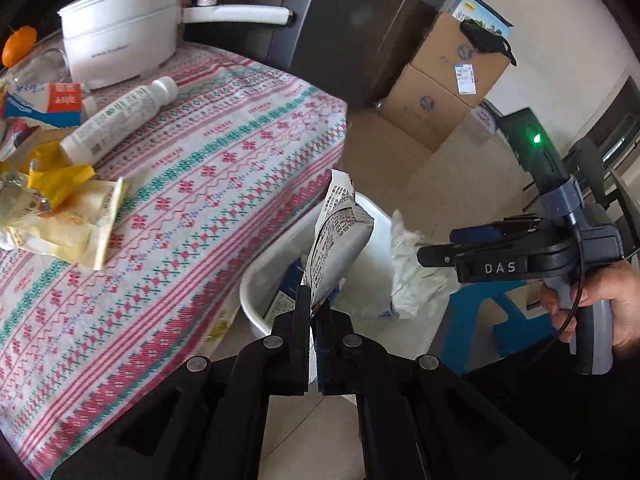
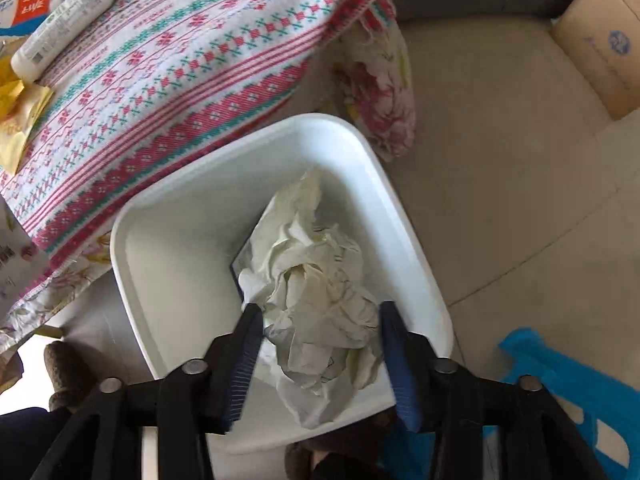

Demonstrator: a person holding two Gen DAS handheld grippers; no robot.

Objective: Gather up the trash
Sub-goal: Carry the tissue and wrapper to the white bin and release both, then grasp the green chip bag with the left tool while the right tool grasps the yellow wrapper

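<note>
My left gripper (image 1: 315, 300) is shut on a grey printed wrapper (image 1: 340, 244) and holds it upright above the white bin (image 1: 256, 276) beside the table. My right gripper (image 2: 320, 312) is open over the bin (image 2: 168, 264). A crumpled white tissue (image 2: 316, 280) sits between its fingers, loose over the bin's inside. The tissue also shows in the left wrist view (image 1: 408, 264), in front of the right gripper (image 1: 428, 256). On the table lie a white bottle (image 1: 116, 120), yellow wrappers (image 1: 60, 208) and a blue and white packet (image 1: 44, 104).
The patterned tablecloth (image 1: 224, 168) hangs over the table edge next to the bin. A white pot (image 1: 120, 32) and an orange (image 1: 18, 44) stand at the back. Cardboard boxes (image 1: 444, 80) sit on the floor. A blue stool (image 2: 560, 384) is right of the bin.
</note>
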